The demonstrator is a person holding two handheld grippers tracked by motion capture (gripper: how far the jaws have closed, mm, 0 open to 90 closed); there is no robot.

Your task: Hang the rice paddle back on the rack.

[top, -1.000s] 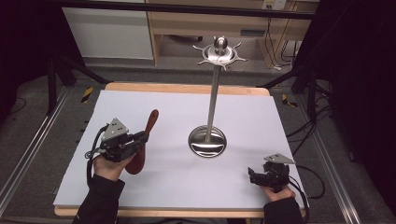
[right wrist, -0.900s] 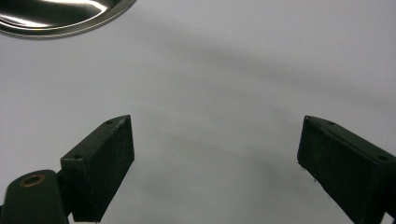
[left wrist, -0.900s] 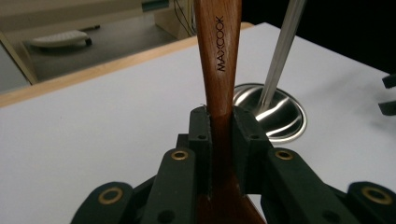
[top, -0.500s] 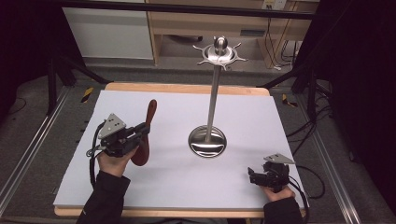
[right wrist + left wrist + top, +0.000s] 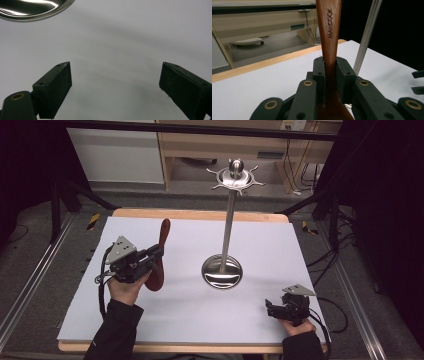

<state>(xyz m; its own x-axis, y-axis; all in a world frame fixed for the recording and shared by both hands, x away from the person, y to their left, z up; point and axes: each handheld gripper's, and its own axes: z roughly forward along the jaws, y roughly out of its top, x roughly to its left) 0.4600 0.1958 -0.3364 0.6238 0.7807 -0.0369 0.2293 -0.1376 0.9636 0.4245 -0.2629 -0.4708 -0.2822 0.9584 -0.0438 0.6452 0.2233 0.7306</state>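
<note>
My left gripper is clenched on the wooden spoon; in the left gripper view both pads press flat against the narrow neck of the handle, with the wood standing up between the jaws and the printed brand name readable along it. From the high view I read the spoon as nearly upright, tilted a little, handle end up and the broad bowl end down, near the white mat that covers the bench; I cannot tell whether the bowl touches the mat. The spoon sits over the left half of the bench, roughly midway between the near and far edges. The grey plate of that gripper faces up and its cable trails back toward my left sleeve.

The steel stand rises from its round base near the centre of the bench, well apart from the spoon; its hook crown is at the top, above the far edge in the picture. In the left gripper view the pole runs slantwise just right of the spoon handle.

My right gripper rests low near the near right corner of the bench. Its jaws are released, spread wide with bare mat between them in the right gripper view; the rim of the stand's base shows ahead at the upper left.
</note>
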